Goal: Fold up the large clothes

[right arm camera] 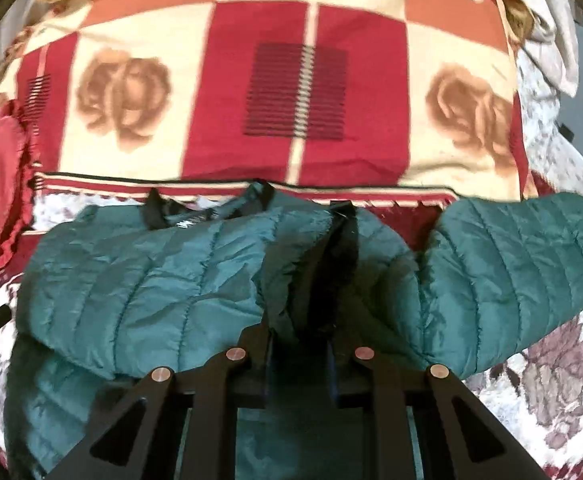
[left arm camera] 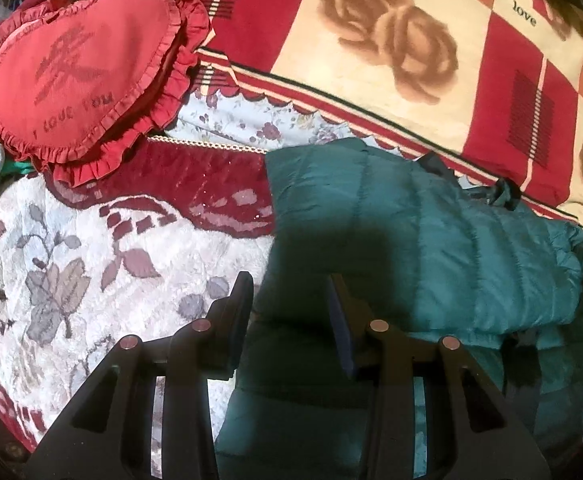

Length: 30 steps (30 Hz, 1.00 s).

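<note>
Two risks stand out, both owed to the fabric: the teal puffer jacket [right arm camera: 143, 280] is a slick, shiny shell over springy padded channels, so a fold may puff back open once released, and a thin pinch of the shell could slide out of the jaws before the layer is carried across. It lies on the bed, across a plush floral bedspread [left arm camera: 71, 280] in cream and maroon, just in front of a folded red-and-cream blanket [right arm camera: 299, 92] printed with roses and the word "love". One quilted sleeve [right arm camera: 531, 264] reaches out to the right, and black trim runs along the edges bunched at the middle. The right gripper [right arm camera: 299, 344] hovers low over that dark bunched part, its jaws parted with nothing clearly between them; blur hides whether the tips touch cloth. The left gripper [left arm camera: 289, 292] has its jaws parted too, poised over the jacket's shadowed left edge and holding nothing. A bite taken in the heap could gather several layers at once and drag the whole garment askew over the soft pile beneath. Up to the left, a heart-shaped frilled red cushion [left arm camera: 83, 72] sits near enough that a wide swing of the left side might snag its ruffle.
</note>
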### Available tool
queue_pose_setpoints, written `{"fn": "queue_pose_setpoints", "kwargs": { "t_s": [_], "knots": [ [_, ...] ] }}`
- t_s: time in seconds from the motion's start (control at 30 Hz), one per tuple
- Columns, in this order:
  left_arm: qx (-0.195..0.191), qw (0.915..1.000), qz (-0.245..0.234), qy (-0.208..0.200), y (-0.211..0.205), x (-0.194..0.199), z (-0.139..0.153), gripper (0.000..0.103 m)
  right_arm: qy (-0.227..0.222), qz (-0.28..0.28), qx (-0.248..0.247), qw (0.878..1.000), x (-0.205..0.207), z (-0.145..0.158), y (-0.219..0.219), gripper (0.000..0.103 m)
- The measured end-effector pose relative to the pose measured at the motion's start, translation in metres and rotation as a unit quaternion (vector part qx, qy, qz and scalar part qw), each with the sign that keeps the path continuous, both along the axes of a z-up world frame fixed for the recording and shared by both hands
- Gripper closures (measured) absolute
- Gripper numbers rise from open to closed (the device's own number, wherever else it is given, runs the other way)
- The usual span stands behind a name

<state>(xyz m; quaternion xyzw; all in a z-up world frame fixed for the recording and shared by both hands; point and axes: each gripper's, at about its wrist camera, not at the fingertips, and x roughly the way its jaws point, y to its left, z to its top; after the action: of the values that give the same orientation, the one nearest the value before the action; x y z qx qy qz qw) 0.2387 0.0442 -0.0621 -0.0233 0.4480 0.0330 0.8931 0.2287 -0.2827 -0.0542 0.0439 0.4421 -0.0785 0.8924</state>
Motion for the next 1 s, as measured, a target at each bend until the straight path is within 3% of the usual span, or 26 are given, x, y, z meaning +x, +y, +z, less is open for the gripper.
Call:
{"fn": "queue_pose_setpoints", "kwargs": {
  "t_s": [0.2,0.27,0.37,0.4,0.57,0.67,0.87,1.0],
  "knots": [
    [0.01,0.9996,0.004,0.025,-0.002,0.014,-0.022,0.066,0.05,-0.016,0.009,0.999,0.011,-0.038,-0.018,0.085],
    [0.021,0.9995,0.005,0.022,-0.004,0.014,-0.022,0.066,0.048,-0.007,0.025,0.999,0.006,-0.034,-0.022,0.083],
    [0.025,0.9995,0.001,0.016,-0.006,0.01,-0.019,0.066,0.031,-0.016,0.066,0.997,-0.01,-0.017,-0.031,0.039],
    [0.025,0.9996,0.0,0.015,-0.007,0.009,-0.017,0.066,0.009,-0.023,0.075,0.997,-0.02,-0.005,-0.035,0.037],
    [0.024,0.9997,-0.005,0.001,-0.012,0.003,-0.006,0.066,-0.025,0.016,0.081,0.996,-0.04,0.03,-0.013,0.037],
    [0.025,0.9997,-0.007,-0.004,-0.015,0.001,-0.002,0.066,-0.02,0.047,0.064,0.997,-0.033,0.032,0.013,0.037],
    [0.035,0.9994,-0.008,-0.001,-0.017,0.001,-0.004,0.066,0.029,0.049,0.036,0.998,0.0,-0.012,0.029,0.038],
    [0.037,0.9993,-0.01,-0.002,-0.019,0.0,-0.004,0.066,0.06,0.033,0.062,0.996,0.009,-0.039,0.019,0.039]
  ]
}}
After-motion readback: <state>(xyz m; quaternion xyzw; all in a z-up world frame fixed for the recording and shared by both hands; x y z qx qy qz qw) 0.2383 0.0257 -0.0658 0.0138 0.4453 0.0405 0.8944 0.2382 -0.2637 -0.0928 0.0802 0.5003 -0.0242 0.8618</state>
